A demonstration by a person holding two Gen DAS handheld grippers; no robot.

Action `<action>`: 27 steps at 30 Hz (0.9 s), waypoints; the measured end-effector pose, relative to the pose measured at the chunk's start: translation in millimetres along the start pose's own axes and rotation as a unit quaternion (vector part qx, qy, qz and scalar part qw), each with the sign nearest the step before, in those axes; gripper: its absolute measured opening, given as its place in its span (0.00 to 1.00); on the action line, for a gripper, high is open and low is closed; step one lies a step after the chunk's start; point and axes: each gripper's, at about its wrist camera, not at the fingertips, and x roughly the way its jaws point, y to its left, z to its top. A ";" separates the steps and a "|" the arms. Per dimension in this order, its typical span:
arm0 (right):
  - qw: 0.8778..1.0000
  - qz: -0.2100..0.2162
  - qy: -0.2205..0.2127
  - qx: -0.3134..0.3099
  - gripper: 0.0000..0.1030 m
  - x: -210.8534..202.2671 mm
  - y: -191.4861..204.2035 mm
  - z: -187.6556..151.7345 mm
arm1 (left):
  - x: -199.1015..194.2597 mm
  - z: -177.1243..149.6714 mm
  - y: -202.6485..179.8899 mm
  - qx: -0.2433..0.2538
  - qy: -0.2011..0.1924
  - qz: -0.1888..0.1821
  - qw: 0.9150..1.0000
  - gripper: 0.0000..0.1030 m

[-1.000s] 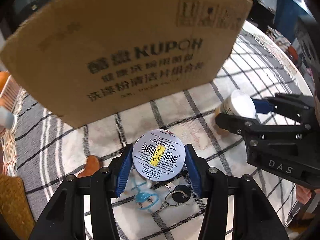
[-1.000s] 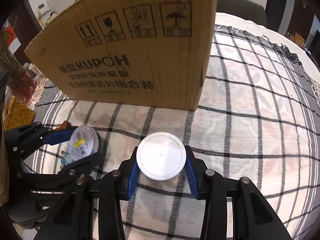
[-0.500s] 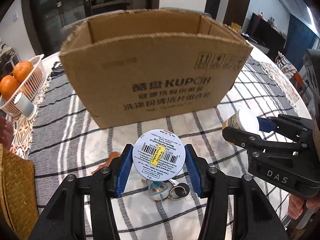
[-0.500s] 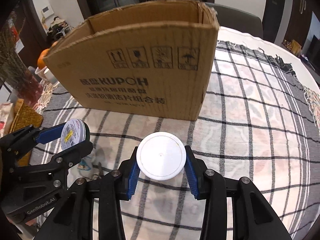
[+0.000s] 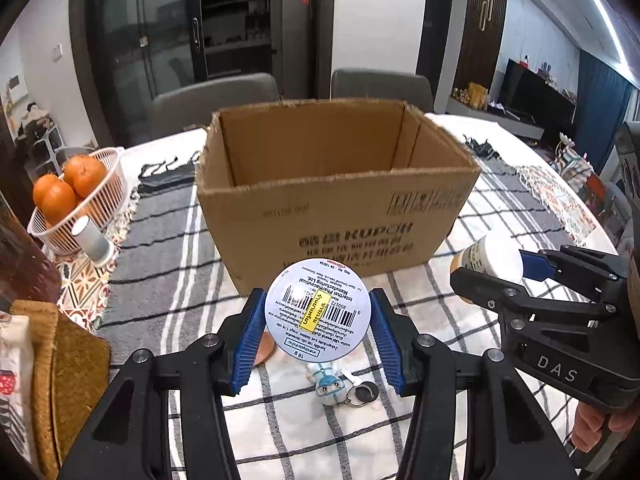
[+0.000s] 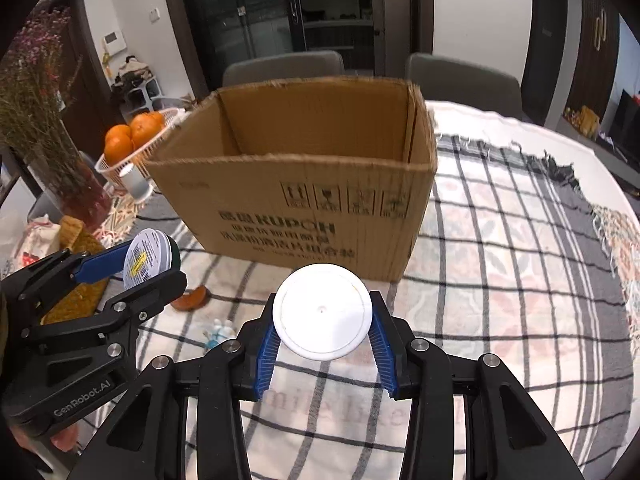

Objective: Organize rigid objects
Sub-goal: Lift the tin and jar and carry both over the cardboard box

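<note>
My left gripper (image 5: 318,320) is shut on a round flat tin (image 5: 318,314) with a barcode label, held above the checked tablecloth. My right gripper (image 6: 323,320) is shut on a white-lidded jar (image 6: 323,316), whose tan labelled body shows in the left wrist view (image 5: 486,258). Both hang side by side in front of an open cardboard box (image 5: 340,208), at about the height of its rim. The box's near wall (image 6: 296,200) faces me and its floor is hidden. In the right wrist view the left gripper (image 6: 144,264) and its tin (image 6: 146,258) sit at the left.
A small figure keychain (image 5: 332,386) and an orange-brown piece (image 5: 266,350) lie on the cloth below the left gripper. A white basket of oranges (image 5: 76,204), a white cylinder (image 5: 94,242) and a woven mat (image 5: 60,380) stand at the left. Two chairs (image 5: 216,104) are behind the table.
Both grippers have risen with their loads and tilted up. The box's open top and inner walls have come into view, and the keychain has dropped lower beneath the left gripper.
</note>
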 end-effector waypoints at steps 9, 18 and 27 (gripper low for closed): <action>0.999 -0.001 -0.039 -0.002 0.41 -33.2 3.6 13.6 | -24.5 13.6 1.3 -0.006 -0.033 -0.009 0.999 0.49; 0.998 0.000 -0.063 -0.002 0.41 -50.6 7.6 31.4 | -41.0 34.8 2.6 -0.001 -0.062 -0.008 0.998 0.50; 0.996 -0.001 -0.091 -0.009 0.41 -64.9 12.4 54.1 | -52.9 56.3 8.4 -0.007 -0.084 -0.014 0.996 0.49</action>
